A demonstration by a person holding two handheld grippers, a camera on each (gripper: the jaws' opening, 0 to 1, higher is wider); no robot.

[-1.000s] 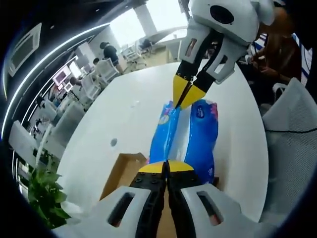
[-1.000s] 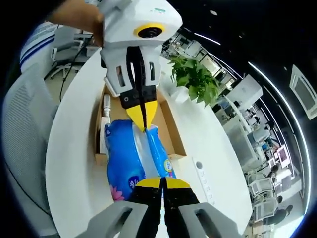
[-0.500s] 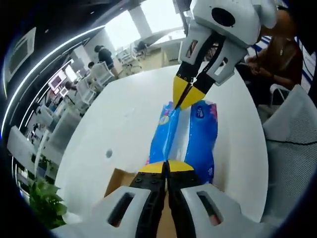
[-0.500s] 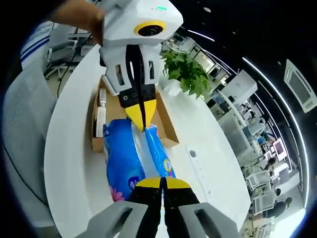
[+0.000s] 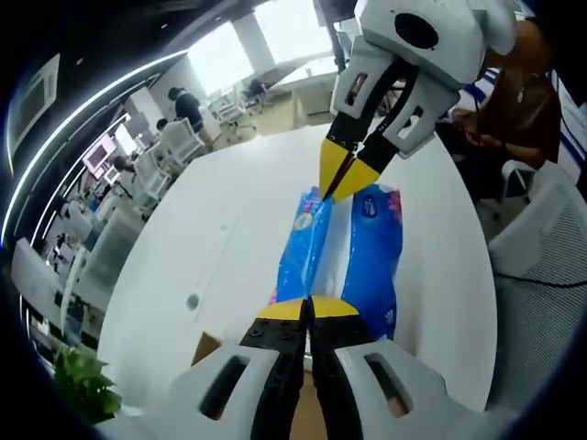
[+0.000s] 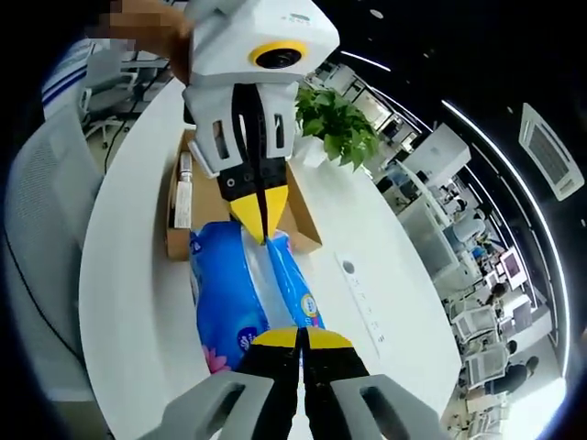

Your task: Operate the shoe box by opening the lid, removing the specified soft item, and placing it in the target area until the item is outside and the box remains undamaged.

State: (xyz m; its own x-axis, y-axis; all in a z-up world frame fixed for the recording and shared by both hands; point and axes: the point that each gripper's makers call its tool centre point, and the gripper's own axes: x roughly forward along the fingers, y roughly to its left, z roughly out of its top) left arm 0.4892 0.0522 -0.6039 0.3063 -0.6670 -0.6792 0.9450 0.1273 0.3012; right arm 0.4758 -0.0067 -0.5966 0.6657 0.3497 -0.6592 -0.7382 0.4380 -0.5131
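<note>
Both grippers have white moulded bodies with slotted black inner arms and yellow wedge-shaped tips. The left gripper (image 6: 260, 240) carries a yellow ring on its white head. The right gripper (image 5: 343, 179) has a small red mark on one white arm.

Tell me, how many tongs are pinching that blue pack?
2: the left tongs grip the blue pack at one end, the right tongs at the other, above the white table.

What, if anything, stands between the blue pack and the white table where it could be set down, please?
Nothing visible does. The blue pack hangs between the left hand-held gripper and the right hand-held gripper, each shut on one end. The white table beneath it is bare, and the box lies behind.
</note>
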